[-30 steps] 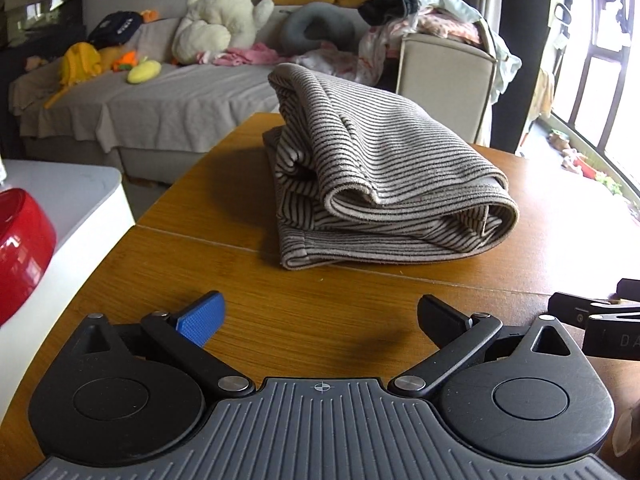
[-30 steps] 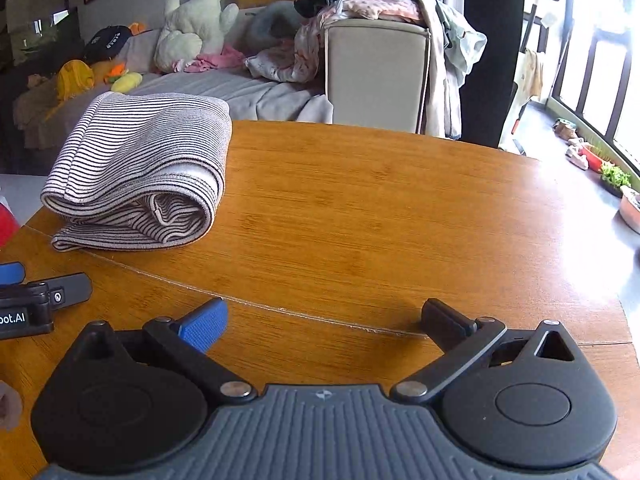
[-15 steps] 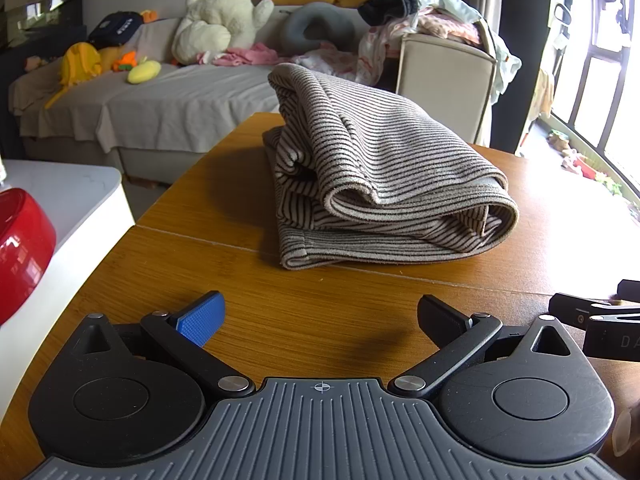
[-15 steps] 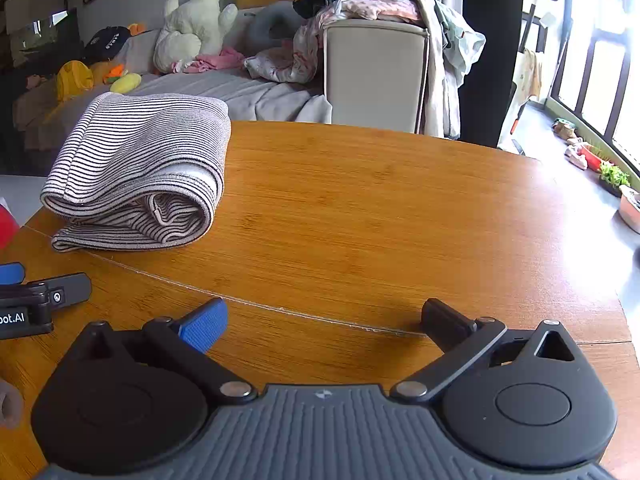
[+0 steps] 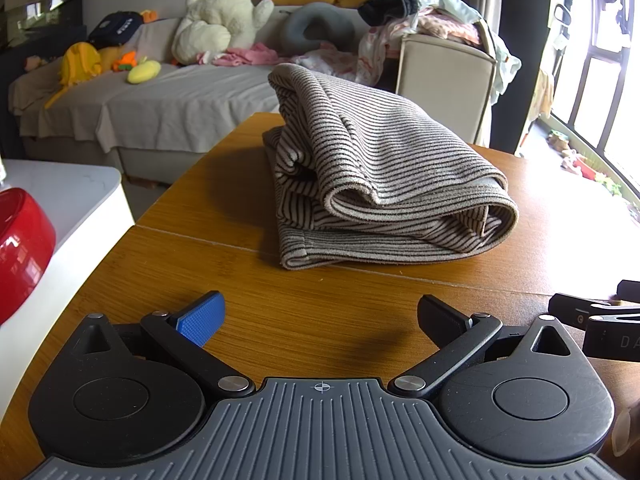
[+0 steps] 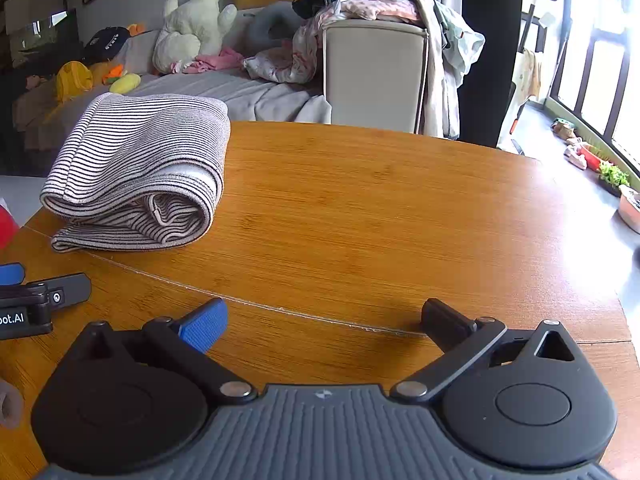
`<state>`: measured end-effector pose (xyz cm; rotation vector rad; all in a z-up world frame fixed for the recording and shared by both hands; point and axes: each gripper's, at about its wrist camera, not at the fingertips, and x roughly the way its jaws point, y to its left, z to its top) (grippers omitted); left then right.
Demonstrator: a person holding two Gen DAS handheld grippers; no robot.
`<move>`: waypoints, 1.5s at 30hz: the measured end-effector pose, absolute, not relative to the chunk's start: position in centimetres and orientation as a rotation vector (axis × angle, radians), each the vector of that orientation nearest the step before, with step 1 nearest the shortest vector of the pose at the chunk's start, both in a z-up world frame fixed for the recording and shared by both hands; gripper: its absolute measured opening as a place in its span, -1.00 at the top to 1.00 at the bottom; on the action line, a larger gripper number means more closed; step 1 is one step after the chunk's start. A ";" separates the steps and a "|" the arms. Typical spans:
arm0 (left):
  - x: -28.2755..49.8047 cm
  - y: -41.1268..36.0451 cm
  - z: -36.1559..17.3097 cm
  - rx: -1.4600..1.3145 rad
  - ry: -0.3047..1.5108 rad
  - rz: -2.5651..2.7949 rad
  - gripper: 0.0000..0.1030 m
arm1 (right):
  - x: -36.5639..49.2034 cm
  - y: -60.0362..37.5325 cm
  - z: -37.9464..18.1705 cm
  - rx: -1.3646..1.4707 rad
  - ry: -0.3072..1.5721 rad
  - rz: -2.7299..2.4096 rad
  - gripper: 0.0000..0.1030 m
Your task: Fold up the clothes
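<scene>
Striped garment (image 5: 384,176): soft ribbed knit, folded into a thick bundle on smooth wooden table (image 6: 380,216). Left gripper (image 5: 320,316) and right gripper (image 6: 324,320): fingers spread apart, empty. Cluttered sofa (image 5: 168,96) behind.

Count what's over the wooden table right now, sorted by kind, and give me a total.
Folded striped garment: 1
Handheld tools: 2, left tool and right tool, both open and empty
Total: 3
</scene>
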<state>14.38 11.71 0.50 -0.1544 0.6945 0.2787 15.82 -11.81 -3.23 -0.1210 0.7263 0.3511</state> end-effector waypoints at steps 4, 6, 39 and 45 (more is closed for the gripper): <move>14.4 11.7 0.6 -0.154 0.694 0.278 -1.00 | 15.8 -11.9 -3.2 -0.120 0.726 0.351 -1.00; 14.4 11.7 0.6 -0.154 0.694 0.278 -1.00 | 15.9 -11.9 -3.2 -0.120 0.726 0.351 -1.00; 14.2 11.7 0.5 -0.155 0.694 0.278 -1.00 | 16.1 -12.0 -3.3 -0.120 0.725 0.353 -1.00; 14.2 11.7 0.5 -0.155 0.694 0.278 -1.00 | 16.1 -12.0 -3.3 -0.120 0.725 0.353 -1.00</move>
